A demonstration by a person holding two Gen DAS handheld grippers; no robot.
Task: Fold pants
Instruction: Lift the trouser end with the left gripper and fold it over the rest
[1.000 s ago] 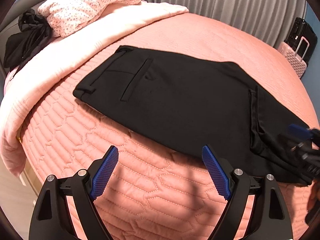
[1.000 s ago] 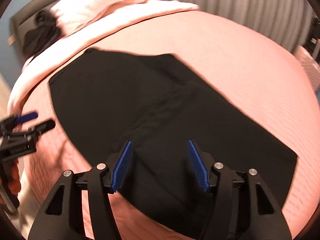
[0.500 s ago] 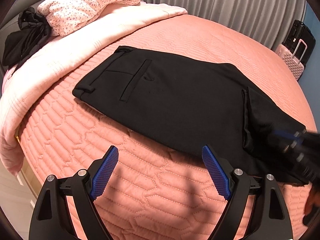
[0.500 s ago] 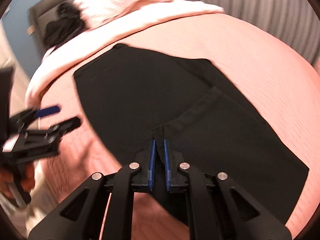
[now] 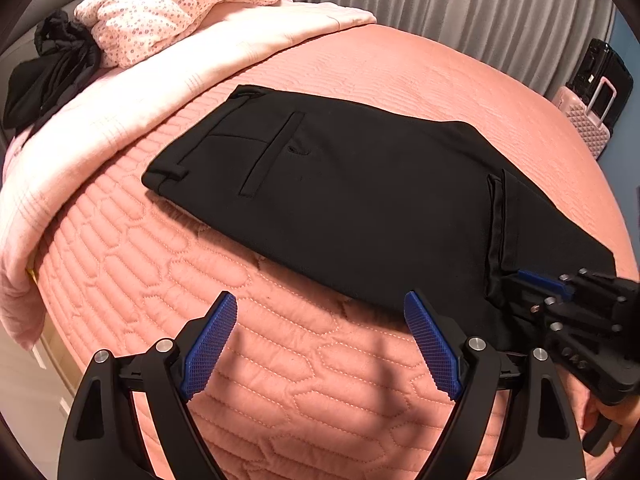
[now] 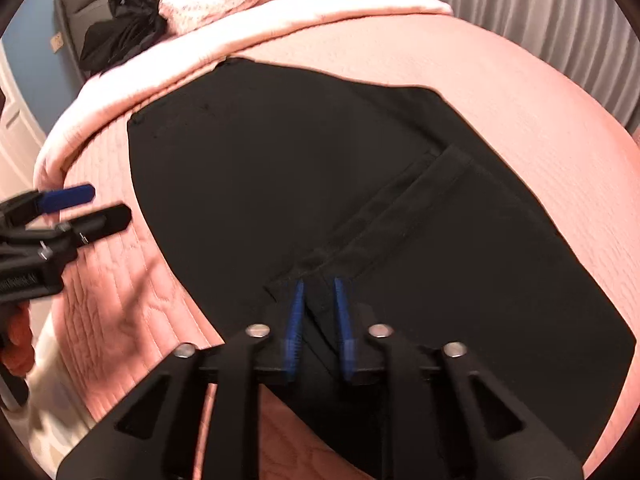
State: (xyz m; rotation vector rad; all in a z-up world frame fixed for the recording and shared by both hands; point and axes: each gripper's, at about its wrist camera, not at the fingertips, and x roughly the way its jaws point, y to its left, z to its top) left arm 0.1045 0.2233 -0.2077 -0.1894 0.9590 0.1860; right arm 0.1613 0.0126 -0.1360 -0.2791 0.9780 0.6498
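Observation:
Black pants [image 5: 360, 200] lie flat on the pink quilted bed, waistband to the far left, the leg ends folded back over the legs at the right. My left gripper [image 5: 320, 336] is open and empty, hovering over the bedspread just in front of the pants' near edge. My right gripper [image 6: 318, 300] is shut on the near corner of the folded leg hem [image 6: 316, 280]; it also shows in the left wrist view [image 5: 536, 280] at the right. The pants fill the right wrist view [image 6: 280, 180], and the left gripper [image 6: 88, 204] shows there at the left.
The pink quilted bedspread [image 5: 280, 380] covers the bed. A pale pink blanket [image 5: 120, 112] and a dotted pillow [image 5: 172, 4] lie at the far left, with a black garment [image 5: 48, 64] beside them. Suitcases [image 5: 592, 104] stand by the grey curtain at the right.
My right gripper closed on the folded leg hem and has pulled it slightly toward the near edge. My left gripper stayed open in about the same place.

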